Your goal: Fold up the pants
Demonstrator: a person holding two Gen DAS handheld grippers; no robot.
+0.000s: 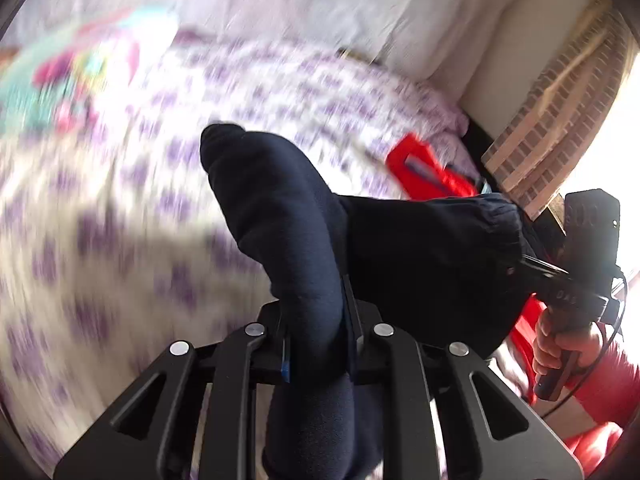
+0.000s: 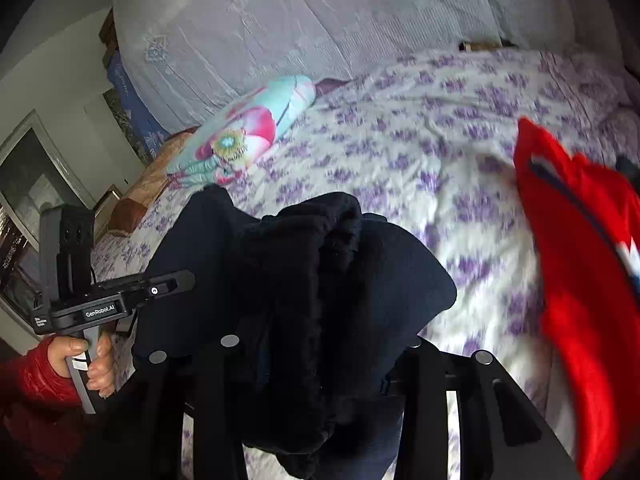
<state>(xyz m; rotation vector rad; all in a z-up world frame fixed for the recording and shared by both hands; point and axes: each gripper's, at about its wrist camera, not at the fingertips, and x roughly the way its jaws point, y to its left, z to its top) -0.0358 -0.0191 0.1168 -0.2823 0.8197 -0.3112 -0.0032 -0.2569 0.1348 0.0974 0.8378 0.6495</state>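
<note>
The dark navy pants (image 1: 288, 216) hang in the air above the bed, stretched between both grippers. My left gripper (image 1: 316, 320) is shut on a bunched fold of the pants, which passes between its fingers. In the left wrist view the right gripper (image 1: 532, 268) clamps the gathered waistband at the right. In the right wrist view my right gripper (image 2: 320, 344) is shut on thick bunched navy pants (image 2: 304, 264) that hide its fingertips. The left gripper (image 2: 180, 280) shows at the left there, its tip in the cloth.
A bed with a white, purple-flowered sheet (image 2: 420, 140) lies below. A red garment (image 2: 580, 280) lies on it at the right, also in the left wrist view (image 1: 424, 168). A colourful pillow (image 2: 248, 128) and a white headboard cover (image 2: 300, 20) are at the back.
</note>
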